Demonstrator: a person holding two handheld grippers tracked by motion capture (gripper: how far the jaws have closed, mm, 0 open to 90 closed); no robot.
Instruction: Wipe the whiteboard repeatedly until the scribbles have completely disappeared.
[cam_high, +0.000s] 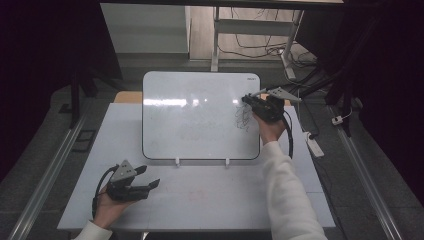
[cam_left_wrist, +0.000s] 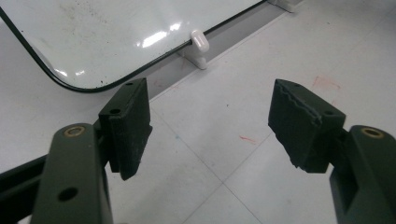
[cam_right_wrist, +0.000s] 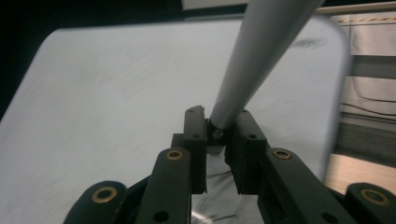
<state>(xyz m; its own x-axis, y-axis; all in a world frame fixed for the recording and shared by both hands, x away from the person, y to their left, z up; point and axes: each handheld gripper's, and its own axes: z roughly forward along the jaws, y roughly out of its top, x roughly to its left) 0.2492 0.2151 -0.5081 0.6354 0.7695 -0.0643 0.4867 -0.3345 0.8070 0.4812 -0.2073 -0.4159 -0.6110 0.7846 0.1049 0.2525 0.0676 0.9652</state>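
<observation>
A white whiteboard lies on the white table, with a black scribble near its right edge. My right gripper hovers over that scribble. In the right gripper view the right gripper is shut on a grey marker, which slants up and away across the whiteboard. My left gripper rests at the table's front left, held in a hand. In the left gripper view the left gripper stands open with nothing between its jaws, pointing at the whiteboard's near corner.
Two small white clips hold the board's near edge; one clip appears close by. Faint red marks stain the tabletop. A power strip and cables lie on the floor at the right. Desk legs stand behind.
</observation>
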